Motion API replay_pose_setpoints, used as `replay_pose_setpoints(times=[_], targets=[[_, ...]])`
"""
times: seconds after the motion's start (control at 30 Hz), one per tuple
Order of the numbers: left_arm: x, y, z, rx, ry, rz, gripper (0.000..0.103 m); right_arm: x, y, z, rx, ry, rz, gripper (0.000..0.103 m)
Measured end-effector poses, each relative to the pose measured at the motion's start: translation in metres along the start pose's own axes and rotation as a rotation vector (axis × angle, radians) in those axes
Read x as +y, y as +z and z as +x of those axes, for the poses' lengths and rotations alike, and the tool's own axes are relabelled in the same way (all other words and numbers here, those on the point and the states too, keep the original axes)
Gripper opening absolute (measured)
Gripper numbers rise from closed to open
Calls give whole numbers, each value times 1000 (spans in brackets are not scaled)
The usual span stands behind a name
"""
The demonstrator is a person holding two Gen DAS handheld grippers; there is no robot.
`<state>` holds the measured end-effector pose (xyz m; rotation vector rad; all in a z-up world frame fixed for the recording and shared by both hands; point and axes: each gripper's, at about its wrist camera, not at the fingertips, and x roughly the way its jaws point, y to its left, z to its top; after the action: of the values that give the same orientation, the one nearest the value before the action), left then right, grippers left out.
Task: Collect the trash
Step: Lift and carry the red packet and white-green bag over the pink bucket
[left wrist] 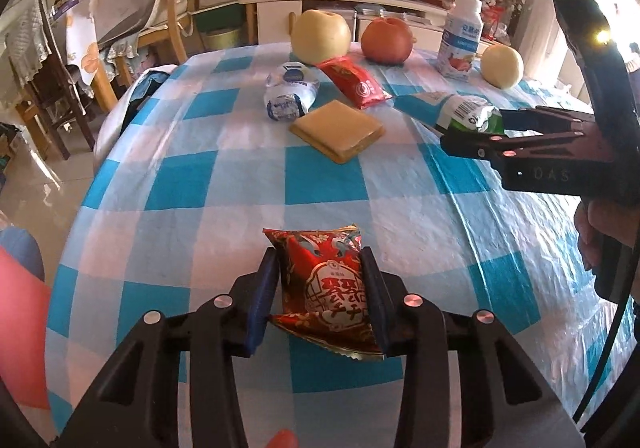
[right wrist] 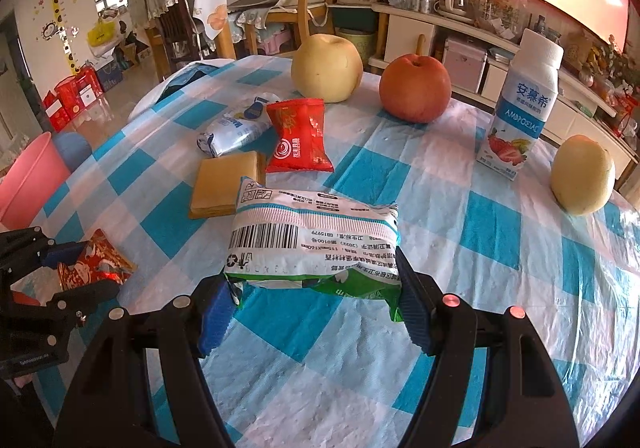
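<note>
My left gripper (left wrist: 320,284) is shut on a red patterned snack wrapper (left wrist: 328,284) just above the checked tablecloth; it also shows in the right wrist view (right wrist: 94,262). My right gripper (right wrist: 314,288) is shut on a white and green packet with a barcode (right wrist: 312,236), also seen in the left wrist view (left wrist: 466,112). On the table further off lie a white and blue packet (right wrist: 234,126), a red sachet (right wrist: 298,136) and a tan flat wrapper (right wrist: 224,184).
Two yellow pears (right wrist: 326,68) (right wrist: 582,180), a red apple (right wrist: 416,88) and a yogurt bottle (right wrist: 522,108) stand at the table's far side. A pink bin (right wrist: 30,180) stands on the floor left of the table. Chairs and a cabinet stand behind.
</note>
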<state>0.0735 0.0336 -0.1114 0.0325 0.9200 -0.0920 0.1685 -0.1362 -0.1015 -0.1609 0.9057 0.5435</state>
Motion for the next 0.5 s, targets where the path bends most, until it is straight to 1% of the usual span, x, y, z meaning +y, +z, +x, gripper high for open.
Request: replay_pose_setpoints(times=[0.13, 0.3, 0.5], targets=[[1, 2, -1, -13, 9, -1, 42, 0, 0, 0, 0, -2, 1, 71], [11, 6, -10, -45, 27, -27, 42, -1, 0, -1, 0, -1, 0, 71], [19, 10, -16, -66, 52, -44, 42, 2, -2, 2, 2, 0, -5, 71]])
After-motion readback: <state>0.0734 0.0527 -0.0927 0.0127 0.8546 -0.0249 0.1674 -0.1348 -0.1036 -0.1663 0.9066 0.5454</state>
